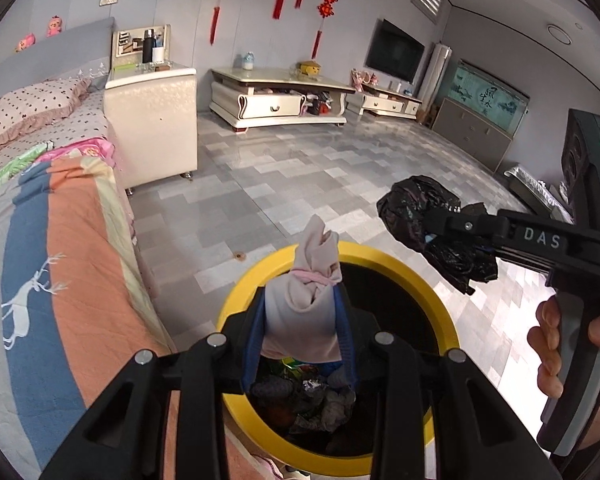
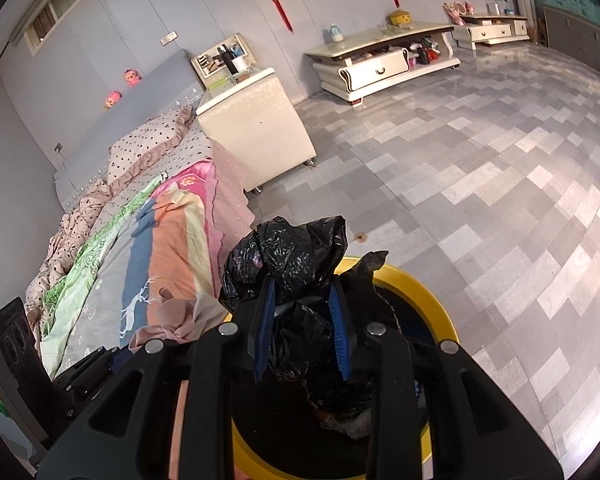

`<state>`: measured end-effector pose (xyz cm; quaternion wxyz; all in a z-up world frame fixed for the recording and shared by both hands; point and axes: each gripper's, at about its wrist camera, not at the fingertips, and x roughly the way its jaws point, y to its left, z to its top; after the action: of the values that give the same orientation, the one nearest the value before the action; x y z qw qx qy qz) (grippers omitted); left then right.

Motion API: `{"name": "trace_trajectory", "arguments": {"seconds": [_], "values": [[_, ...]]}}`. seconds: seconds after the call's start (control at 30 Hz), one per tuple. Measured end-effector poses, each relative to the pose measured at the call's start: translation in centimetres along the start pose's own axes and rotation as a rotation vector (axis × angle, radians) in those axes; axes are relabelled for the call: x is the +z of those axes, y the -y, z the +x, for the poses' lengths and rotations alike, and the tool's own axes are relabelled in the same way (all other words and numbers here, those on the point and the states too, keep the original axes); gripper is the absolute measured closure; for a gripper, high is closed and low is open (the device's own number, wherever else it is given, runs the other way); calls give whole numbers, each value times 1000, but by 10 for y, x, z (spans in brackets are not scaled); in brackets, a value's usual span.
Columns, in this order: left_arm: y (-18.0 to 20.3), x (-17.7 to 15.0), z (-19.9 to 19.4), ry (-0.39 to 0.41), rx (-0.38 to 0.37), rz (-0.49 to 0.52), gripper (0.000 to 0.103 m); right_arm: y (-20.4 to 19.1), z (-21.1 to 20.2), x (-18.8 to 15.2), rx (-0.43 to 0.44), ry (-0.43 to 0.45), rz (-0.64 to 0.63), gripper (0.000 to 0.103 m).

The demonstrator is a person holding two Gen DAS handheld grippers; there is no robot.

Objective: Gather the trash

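1. A knotted pinkish rag (image 1: 300, 300) is clamped in the left hand-held gripper (image 1: 300, 320) directly above the yellow-rimmed bin (image 1: 428, 276), apparently for dropping.
2. A crumpled black bag (image 2: 296, 256) is pinched in the right hand-held gripper (image 2: 302, 320), also over the bin beside the bed (image 1: 60, 240).
3. "DAS" is printed on the right one.

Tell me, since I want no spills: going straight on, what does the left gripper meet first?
Probably the trash inside the yellow-rimmed bin; the left gripper, holding a pale cloth bundle, points into its opening. Depth is unclear.
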<state>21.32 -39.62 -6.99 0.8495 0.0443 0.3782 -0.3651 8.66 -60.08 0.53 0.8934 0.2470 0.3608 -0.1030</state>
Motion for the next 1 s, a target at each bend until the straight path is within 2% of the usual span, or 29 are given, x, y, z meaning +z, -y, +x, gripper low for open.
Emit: {"name": "trace_trajectory", "arguments": {"seconds": [0.13, 0.23, 0.3, 0.37, 0.7, 0.83, 1.0], "values": [[-1, -3, 3, -7, -5, -7, 71, 6, 5, -4, -16, -6, 12, 75], [-4, -3, 0, -4, -4, -31, 62, 4, 3, -3, -10, -4, 27, 65], [-7, -3, -3, -4, -7, -40, 55, 3, 1, -3, -12, 1, 28, 61], [-9, -3, -6, 0, -10, -45, 53, -1, -2, -2, -16, 4, 27, 60], [-32, -13, -43, 43, 36, -67, 53, -18, -12, -9, -20, 3, 17, 59], [-52, -20, -65, 64, 76, -86, 53, -41, -8, -17, 3, -12, -10, 59], [-82, -28, -100, 100, 131, -124, 53, -88, -3, -26, 43, -26, -69, 59]]}}
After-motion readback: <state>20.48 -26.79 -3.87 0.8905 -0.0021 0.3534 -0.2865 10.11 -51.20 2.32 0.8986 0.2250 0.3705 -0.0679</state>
